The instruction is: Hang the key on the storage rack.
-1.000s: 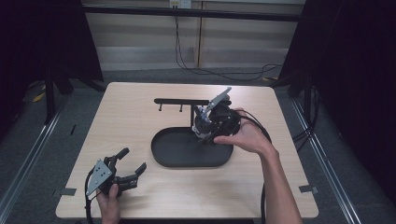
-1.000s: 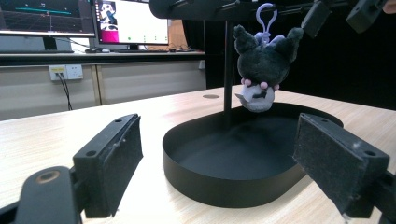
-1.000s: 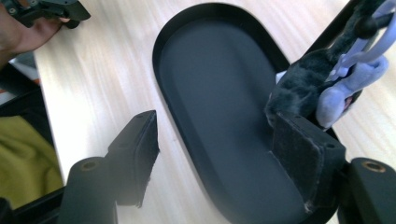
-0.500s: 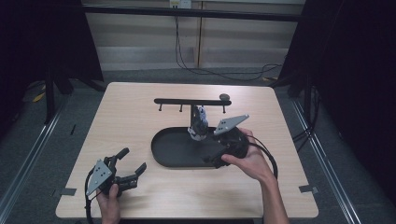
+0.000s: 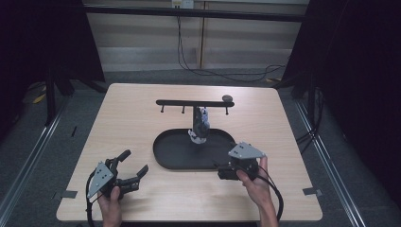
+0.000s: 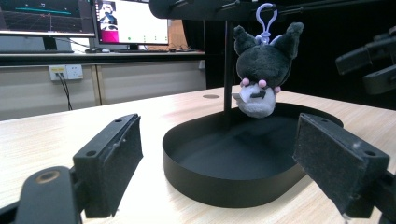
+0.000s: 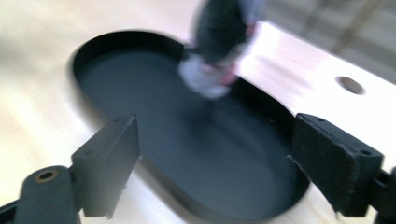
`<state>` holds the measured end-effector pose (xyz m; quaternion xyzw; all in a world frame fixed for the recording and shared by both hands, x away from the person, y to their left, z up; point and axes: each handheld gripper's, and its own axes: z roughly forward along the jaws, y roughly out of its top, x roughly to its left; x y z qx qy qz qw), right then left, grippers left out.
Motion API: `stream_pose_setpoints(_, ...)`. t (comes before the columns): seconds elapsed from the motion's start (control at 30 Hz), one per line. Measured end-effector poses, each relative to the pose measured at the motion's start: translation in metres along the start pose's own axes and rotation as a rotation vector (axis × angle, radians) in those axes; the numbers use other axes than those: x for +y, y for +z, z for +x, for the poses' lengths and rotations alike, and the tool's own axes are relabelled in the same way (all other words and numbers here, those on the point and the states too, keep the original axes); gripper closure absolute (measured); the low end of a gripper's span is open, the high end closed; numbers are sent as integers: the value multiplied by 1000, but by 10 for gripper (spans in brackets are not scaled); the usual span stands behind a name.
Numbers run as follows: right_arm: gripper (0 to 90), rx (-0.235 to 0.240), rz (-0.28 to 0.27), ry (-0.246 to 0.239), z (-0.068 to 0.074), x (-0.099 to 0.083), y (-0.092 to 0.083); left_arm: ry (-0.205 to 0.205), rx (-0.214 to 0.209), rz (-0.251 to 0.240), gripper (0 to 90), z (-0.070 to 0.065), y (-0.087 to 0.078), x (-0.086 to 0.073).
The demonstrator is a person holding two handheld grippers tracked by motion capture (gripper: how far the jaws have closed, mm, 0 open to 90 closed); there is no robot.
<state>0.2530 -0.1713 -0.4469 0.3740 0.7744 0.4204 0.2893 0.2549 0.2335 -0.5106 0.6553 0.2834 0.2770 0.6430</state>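
Plush keychain, dark grey with a pale face and pink dots, hangs by its lilac clasp from the black bar of the stand, over the far part of the black oval tray and clear of both tools. Right gripper: jaws stand wide apart with nothing between them, having just been opening; held low at the tray's near right rim, pads bare (its own view is blurred, yet the toy and the tray lie ahead of the jaws). Left gripper: jaws likewise spread wide and holding nothing, resting near the front left of the table, well apart from the tray; its view looks level across the tabletop at the tray wall and the toy hanging above it. Tray: shallow, matte black, nothing lying on its floor; the stand's upright post rises at its far side. Bar: small pegs underneath, a round knob at its right end. Surroundings: pale wood table, monitors on a desk behind, wall sockets below them.
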Motion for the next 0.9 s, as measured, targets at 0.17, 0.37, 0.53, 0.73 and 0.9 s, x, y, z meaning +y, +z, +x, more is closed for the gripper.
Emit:
stream_pose_setpoints(0.17,185,-90,-130,117,3,-30,4,0,0,0,153,0,0,0)
stream_pose_setpoints(0.37,188,-179,-220,131,13,-48,10,0,0,0,153,0,0,0)
stream_pose_setpoints(0.53,191,-248,-304,142,16,-60,12,0,0,0,153,0,0,0)
stream_pose_setpoints(0.73,144,-244,-454,170,18,-70,2,0,0,0,153,0,0,0)
stream_pose_setpoints(0.9,139,-209,-519,152,23,-74,-5,1,0,0,153,0,0,0)
